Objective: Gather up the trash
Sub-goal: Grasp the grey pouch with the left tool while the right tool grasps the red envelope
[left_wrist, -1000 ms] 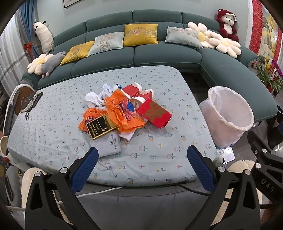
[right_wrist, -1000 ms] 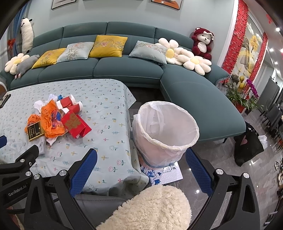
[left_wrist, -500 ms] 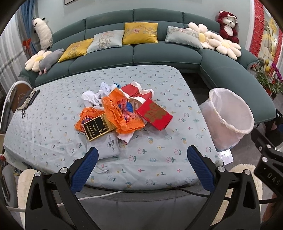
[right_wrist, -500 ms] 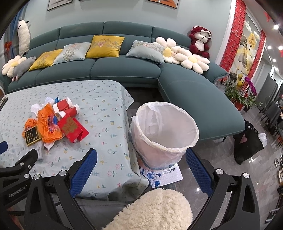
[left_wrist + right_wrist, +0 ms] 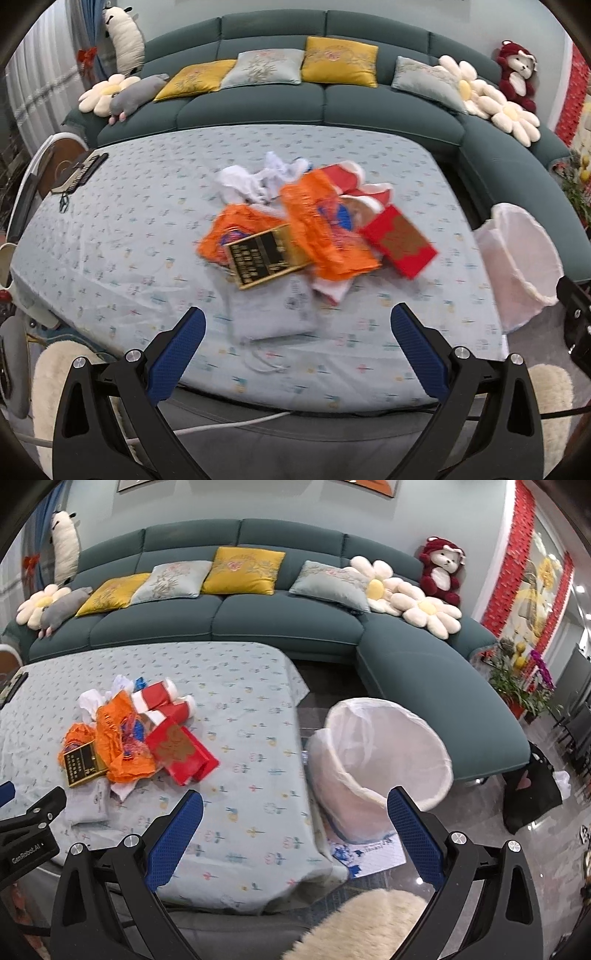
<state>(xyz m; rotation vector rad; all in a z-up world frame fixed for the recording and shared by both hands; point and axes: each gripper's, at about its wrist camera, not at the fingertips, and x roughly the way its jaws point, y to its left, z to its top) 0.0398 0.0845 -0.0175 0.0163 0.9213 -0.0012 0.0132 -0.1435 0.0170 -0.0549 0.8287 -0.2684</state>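
- Orange wrappers [image 5: 328, 236], a black-and-gold box [image 5: 266, 254], a red packet [image 5: 399, 240] and white tissue [image 5: 255, 181] sit heaped mid-worktop [image 5: 110, 236], untouched.
- Compared with a second ago, the heap fills more of the left wrist view: the left hand-held gripper [image 5: 297, 328] has moved closer to it, jaws spread wide and holding nothing.
- Blur suggests the approach is under way.
- The right hand-held gripper [image 5: 295, 812] has swung towards the worktop edge, likewise wide open and empty.
- The lined bin [image 5: 384, 760] stands on the floor just beside the worktop, empty as far as visible, so collection has not begun.
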